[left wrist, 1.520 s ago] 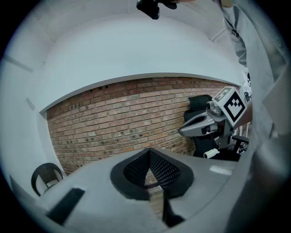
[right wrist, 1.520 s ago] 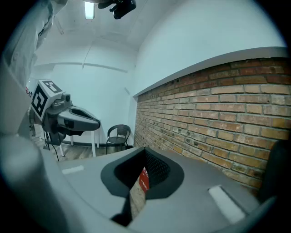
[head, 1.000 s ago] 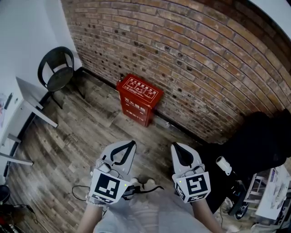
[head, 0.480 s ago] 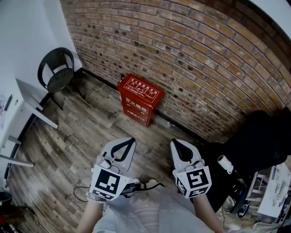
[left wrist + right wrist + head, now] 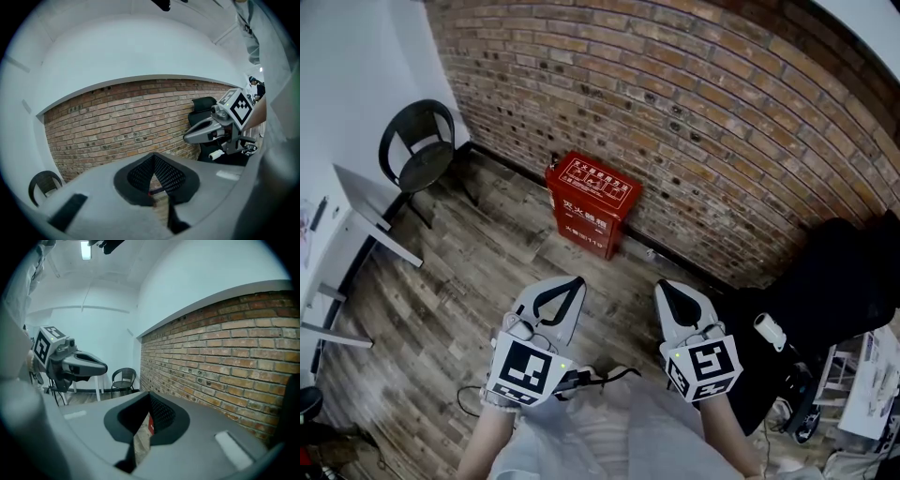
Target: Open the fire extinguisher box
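In the head view, the red fire extinguisher box (image 5: 592, 204) stands on the wooden floor (image 5: 469, 281) at upper centre, its back against the brick wall (image 5: 722, 122) and its lid down. The left tool (image 5: 571, 283) and right tool (image 5: 667, 289) hang side by side low in the frame, well apart from the box, both aimed towards it. Opening has not begun; this looks like the approach. The next move probably calls for closing in on the box and lowering the tools to its top front edge. The floor between is bare. A black chair (image 5: 417, 150) and a white bench (image 5: 366, 220) sit at the left and a black bag (image 5: 834, 281) at the right, all off the straight line.

In the left gripper view, that tool's jaws are pressed together with nothing between them. A red sliver of the box shows through the slit below the tips. The right tool floats at the right edge.

In the right gripper view, its jaws are likewise pressed together and empty, with a red strip of the box (image 5: 151, 426) behind them. They would need to spread before gripping any lid edge or latch. The wall runs close along the right, so room is tighter there than on the left.
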`<state>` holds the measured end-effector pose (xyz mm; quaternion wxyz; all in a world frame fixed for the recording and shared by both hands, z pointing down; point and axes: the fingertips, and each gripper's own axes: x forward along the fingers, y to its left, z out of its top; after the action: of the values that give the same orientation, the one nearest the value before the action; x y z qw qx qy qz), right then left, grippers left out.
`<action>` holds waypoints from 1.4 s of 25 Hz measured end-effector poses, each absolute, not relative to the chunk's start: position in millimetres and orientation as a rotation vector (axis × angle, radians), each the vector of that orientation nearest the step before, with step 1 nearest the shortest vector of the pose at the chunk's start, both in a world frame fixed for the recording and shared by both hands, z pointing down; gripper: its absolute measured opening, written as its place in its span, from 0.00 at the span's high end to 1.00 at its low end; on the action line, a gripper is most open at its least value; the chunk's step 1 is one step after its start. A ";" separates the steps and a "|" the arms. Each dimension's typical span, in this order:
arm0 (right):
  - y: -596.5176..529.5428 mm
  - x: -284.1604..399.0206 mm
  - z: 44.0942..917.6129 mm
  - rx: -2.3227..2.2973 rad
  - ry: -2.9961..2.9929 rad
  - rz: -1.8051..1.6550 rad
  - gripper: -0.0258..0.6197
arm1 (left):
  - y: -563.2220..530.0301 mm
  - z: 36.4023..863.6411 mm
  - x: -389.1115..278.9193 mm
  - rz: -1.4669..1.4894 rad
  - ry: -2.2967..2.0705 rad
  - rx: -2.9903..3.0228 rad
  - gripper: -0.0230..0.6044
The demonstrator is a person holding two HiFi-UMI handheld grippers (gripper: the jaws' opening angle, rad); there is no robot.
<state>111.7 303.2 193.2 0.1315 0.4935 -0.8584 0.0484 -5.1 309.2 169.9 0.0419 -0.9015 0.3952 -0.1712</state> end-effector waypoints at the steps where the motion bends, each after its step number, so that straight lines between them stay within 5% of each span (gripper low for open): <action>1: 305.0 109.6 193.3 1.435 -2.484 0.128 0.95 | 311.0 169.7 -6.9 -0.524 1.205 -2.757 0.97; 18: 308.0 92.2 200.0 1.393 -2.459 0.082 0.95 | 311.3 172.1 -28.0 -0.511 1.237 -2.743 0.97; 35: 194.0 80.0 199.6 1.298 -2.506 0.062 0.95 | 208.7 175.6 -42.4 -0.556 1.349 -2.691 0.97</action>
<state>80.0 194.0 199.6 0.1586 0.4540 -0.8765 0.0218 -42.4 208.7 175.6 0.0403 -0.8785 0.4402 -0.1814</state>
